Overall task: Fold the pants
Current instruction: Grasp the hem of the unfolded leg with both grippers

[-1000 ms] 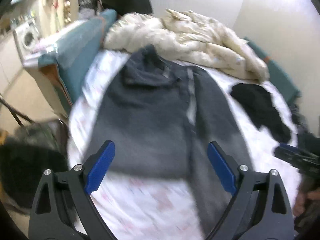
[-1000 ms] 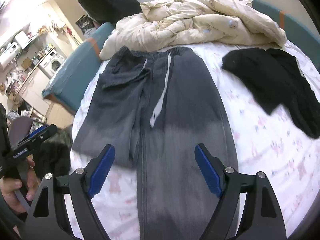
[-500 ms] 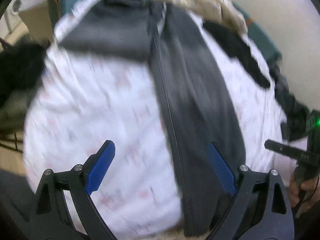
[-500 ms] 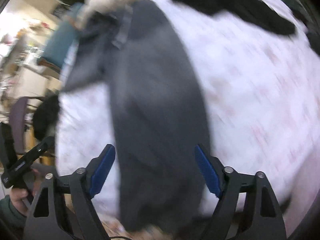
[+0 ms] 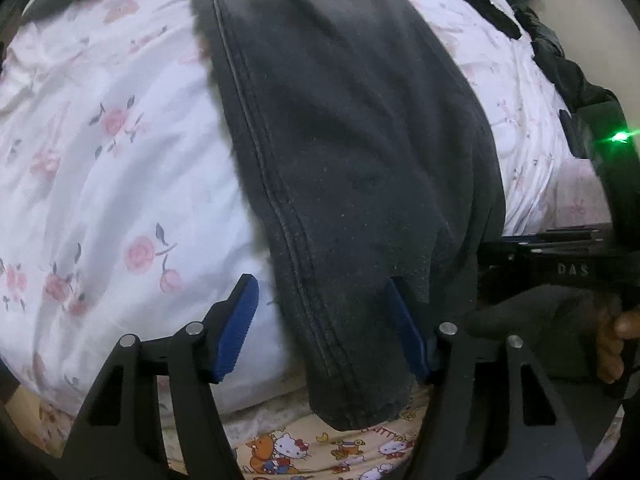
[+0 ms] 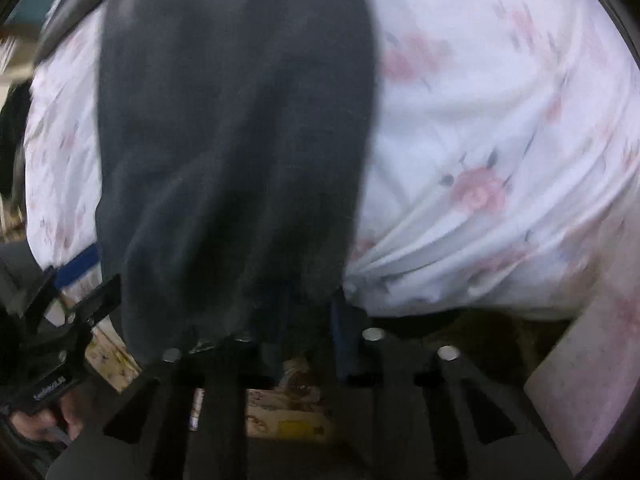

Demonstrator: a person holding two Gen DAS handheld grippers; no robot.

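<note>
The dark grey pants (image 5: pixel 340 140) lie lengthwise on the floral sheet, one leg hanging over the bed's near edge. My left gripper (image 5: pixel 324 332) is open, its blue pads on either side of the leg's hem near the left seam. In the right wrist view the same leg (image 6: pixel 240 140) fills the middle. My right gripper (image 6: pixel 304 340) has its fingers drawn close together at the hem's right corner, the cloth covering the pads. My left gripper also shows at the left edge of the right wrist view (image 6: pixel 76 268).
The white floral sheet (image 5: pixel 100 160) covers the bed. A cartoon-print layer (image 5: pixel 300 452) shows below the bed's edge. A black garment (image 5: pixel 492 8) lies at the far right. My right gripper and hand show at the right edge (image 5: pixel 568 268).
Both grippers have come down from above the pants to the hem at the near bed edge. The right gripper's fingers have closed in from wide open; the left has narrowed a little.
</note>
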